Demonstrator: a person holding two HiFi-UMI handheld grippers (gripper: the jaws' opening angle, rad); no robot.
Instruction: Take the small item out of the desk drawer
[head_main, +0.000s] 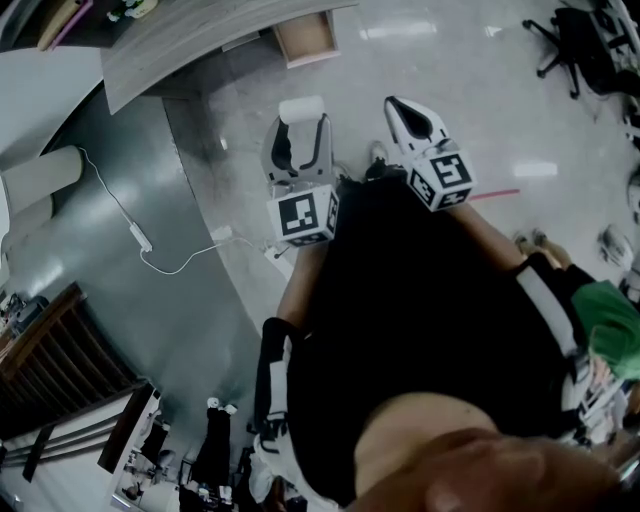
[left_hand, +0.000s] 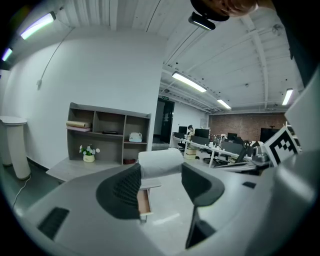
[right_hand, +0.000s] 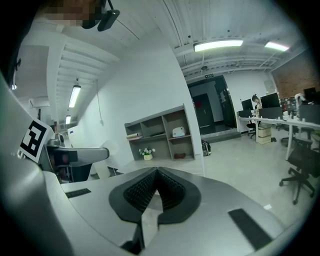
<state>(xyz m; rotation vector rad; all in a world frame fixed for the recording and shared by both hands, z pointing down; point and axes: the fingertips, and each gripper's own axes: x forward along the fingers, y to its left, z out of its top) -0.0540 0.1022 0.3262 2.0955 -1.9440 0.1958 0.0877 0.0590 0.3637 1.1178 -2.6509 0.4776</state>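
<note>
In the head view, my left gripper (head_main: 300, 112) is held close to my body, above the floor, and is shut on a small white roll (head_main: 302, 107). The left gripper view shows the white roll (left_hand: 160, 162) crosswise between the two black pads (left_hand: 122, 187). Beyond it the wooden desk drawer (left_hand: 144, 200) stands pulled out under the grey desk (left_hand: 75, 170). The head view has the drawer (head_main: 305, 38) open at the top, well ahead of both grippers. My right gripper (head_main: 400, 106) is beside the left one with its jaws together and nothing in them (right_hand: 157, 174).
A grey shelf unit (left_hand: 107, 132) with a small plant (left_hand: 88, 152) stands on the desk against the wall. A white cable with a power strip (head_main: 140, 238) lies on the floor at the left. A black office chair (head_main: 580, 45) is at the far right, and a white bin (left_hand: 12, 145) at the left.
</note>
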